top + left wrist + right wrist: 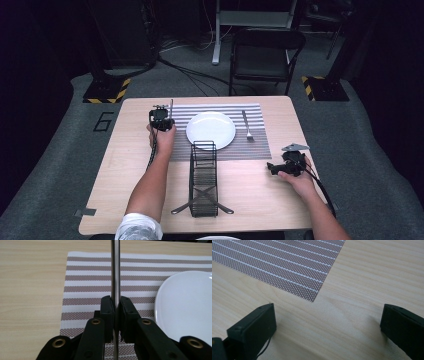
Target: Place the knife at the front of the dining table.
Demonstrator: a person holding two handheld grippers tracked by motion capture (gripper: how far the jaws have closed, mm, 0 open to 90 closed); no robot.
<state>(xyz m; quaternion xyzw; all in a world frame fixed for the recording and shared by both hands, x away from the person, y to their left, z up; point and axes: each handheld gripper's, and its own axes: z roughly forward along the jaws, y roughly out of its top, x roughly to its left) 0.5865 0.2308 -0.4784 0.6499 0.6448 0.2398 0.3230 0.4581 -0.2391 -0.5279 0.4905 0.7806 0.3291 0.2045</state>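
Wire rack [203,177] sits mid-table, long & narrow, black mesh basket w/ tall loop end toward the plate. At its near end two metal utensil handles [181,208] poke out crosswise through the wires; can't tell what kind.

White plate [210,130] is round, glossy, nothing on it, & rests on the striped placemat [255,145], a woven mat w/ brown & white bands. A steel fork [246,126] lies on the mat just right of the plate, tines toward you. Table [125,165] is pale wood-grain laminate.

Your left gripper [115,312] is clamped on a thin flat metal utensil [115,270], prob. a knife, though its tip is out of view. Jaws nearly together, black pads pressing both sides of the blade-like strip, which runs straight up between them, on edge. In the high view your left gripper [161,119] is over the mat's left border, just left of the plate, utensil [171,106] pointing away from you.

Your right gripper [284,166] rests low over bare table at the right, near the mat's corner. Its jaws stand wide apart w/ nothing btwn them, just wood & the mat corner beyond.
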